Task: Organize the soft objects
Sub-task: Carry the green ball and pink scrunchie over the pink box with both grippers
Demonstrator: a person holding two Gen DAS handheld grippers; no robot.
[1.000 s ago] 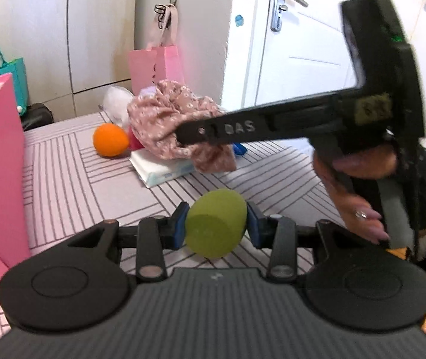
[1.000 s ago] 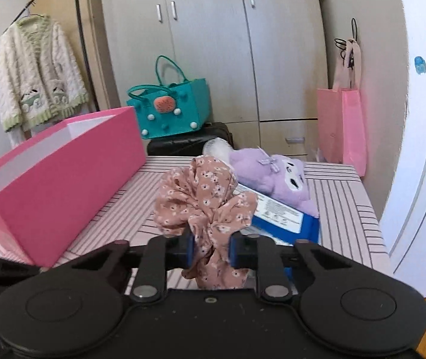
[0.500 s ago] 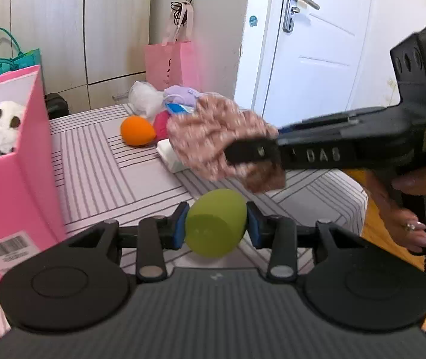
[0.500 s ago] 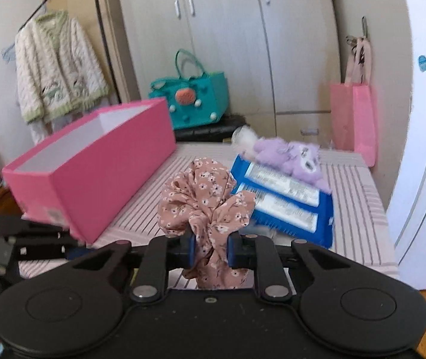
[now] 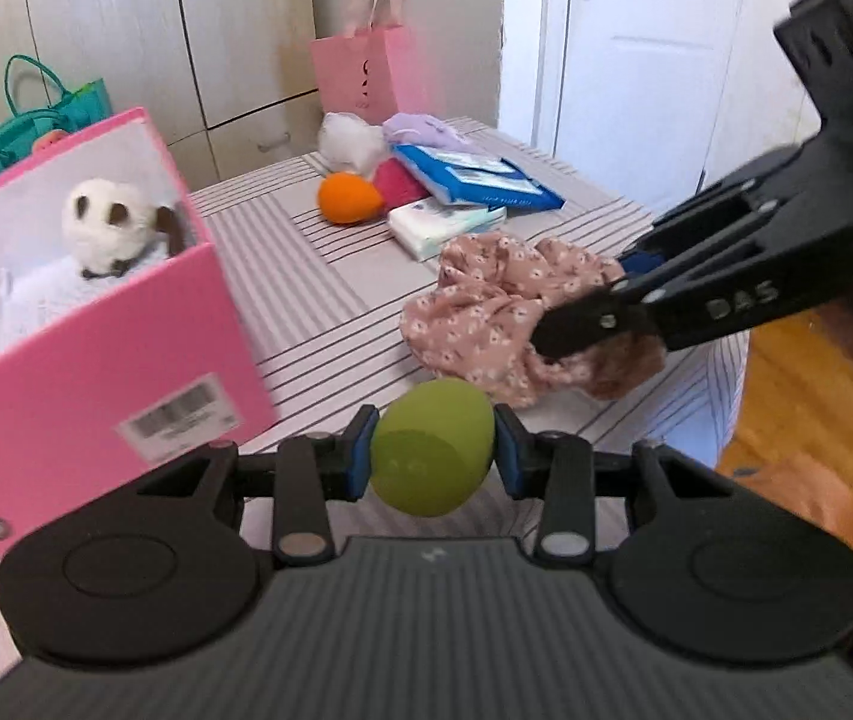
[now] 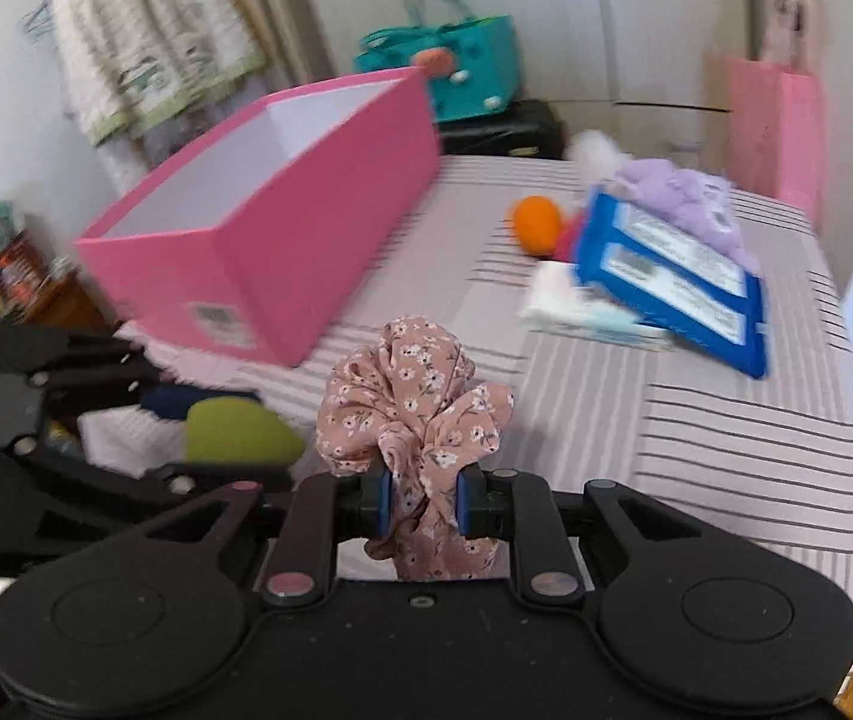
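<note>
We held the left gripper (image 5: 432, 459) with its fingers (image 5: 358, 461) clamped on a green egg-shaped sponge (image 5: 431, 445), carried above the near edge of the striped desk (image 5: 306, 276). The right gripper (image 6: 423, 504) had its fingers (image 6: 380, 501) pinched nearly together on a pink floral scrunchie (image 6: 411, 408), bunched above the blue pads and lifted clear of the desk. In the left wrist view the scrunchie hung just beyond and to the right of the sponge.

The open pink box (image 5: 96, 360) stood on the left part of the desk, near both grippers; a white plush toy (image 5: 108, 225) with dark patches lay inside it. At the far end we noted an orange sponge (image 5: 347, 198), a white tissue pack (image 5: 444, 225), a blue packet (image 5: 480, 177) resting partly on that pack, a purple plush (image 5: 420, 129) and a white fluffy item (image 5: 348, 141), grouped together. The right wrist view was motion-blurred.
</note>
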